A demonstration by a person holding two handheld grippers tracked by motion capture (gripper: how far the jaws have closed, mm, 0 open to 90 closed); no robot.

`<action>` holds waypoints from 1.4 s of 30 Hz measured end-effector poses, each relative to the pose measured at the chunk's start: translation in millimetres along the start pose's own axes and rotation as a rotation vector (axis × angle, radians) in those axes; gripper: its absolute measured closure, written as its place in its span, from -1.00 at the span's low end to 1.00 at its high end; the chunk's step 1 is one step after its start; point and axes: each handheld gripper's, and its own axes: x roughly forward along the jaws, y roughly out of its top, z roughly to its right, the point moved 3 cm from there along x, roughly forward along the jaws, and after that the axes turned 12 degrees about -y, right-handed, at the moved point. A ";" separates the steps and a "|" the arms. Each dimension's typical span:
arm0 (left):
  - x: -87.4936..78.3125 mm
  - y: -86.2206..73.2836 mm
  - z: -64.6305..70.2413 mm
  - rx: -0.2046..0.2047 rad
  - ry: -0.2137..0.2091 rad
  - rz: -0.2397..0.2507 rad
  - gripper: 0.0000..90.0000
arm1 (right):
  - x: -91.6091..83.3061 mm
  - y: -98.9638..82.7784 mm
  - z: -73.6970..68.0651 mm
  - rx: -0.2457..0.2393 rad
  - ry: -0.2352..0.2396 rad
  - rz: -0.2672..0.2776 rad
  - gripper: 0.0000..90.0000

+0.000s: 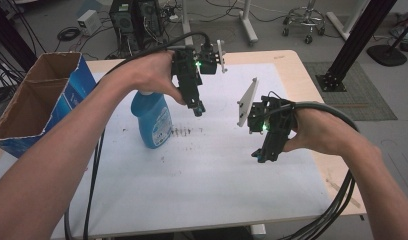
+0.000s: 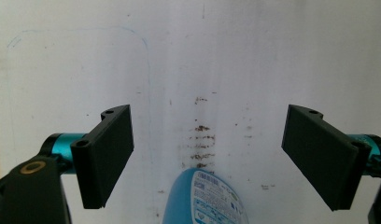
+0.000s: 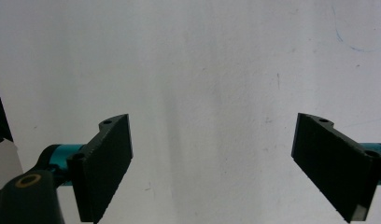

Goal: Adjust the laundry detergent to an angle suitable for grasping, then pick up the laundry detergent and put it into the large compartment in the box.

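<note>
Right gripper — near right, jaws wide, empty, over bare mat. Left gripper — farther, jaws wide, empty, nearer the bottle. Bottle upright, just left of it, mid-left. Box far left.

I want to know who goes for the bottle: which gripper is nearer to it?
The left gripper: it hangs right beside the blue bottle, jaws open. The right gripper is farther off over bare mat.

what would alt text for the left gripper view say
The left gripper hangs open over a white mat, its two black jaws wide apart above the top of a blue bottle. Brown specks dot the mat just beyond the bottle.
</note>
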 end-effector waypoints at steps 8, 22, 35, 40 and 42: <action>-1.1 0.3 0.8 -0.005 -0.006 0.002 -0.63 | 0.4 -0.1 -0.5 -0.001 0.003 -0.002 -0.74; -4.6 1.2 4.6 -0.007 -0.001 -0.007 -0.63 | 0.0 1.2 -1.8 -0.005 0.003 0.001 -0.74; -4.3 3.5 5.9 -0.008 -0.008 -0.004 -0.63 | -2.0 -2.2 -1.4 0.001 -0.005 0.000 -0.74; -8.0 1.7 6.8 -0.023 0.006 -0.008 -0.63 | -2.6 -2.8 -0.8 0.002 -0.006 0.000 -0.74; -11.3 0.0 6.6 -0.035 0.005 0.002 -0.63 | -3.3 -2.9 -1.0 0.001 -0.007 0.002 -0.74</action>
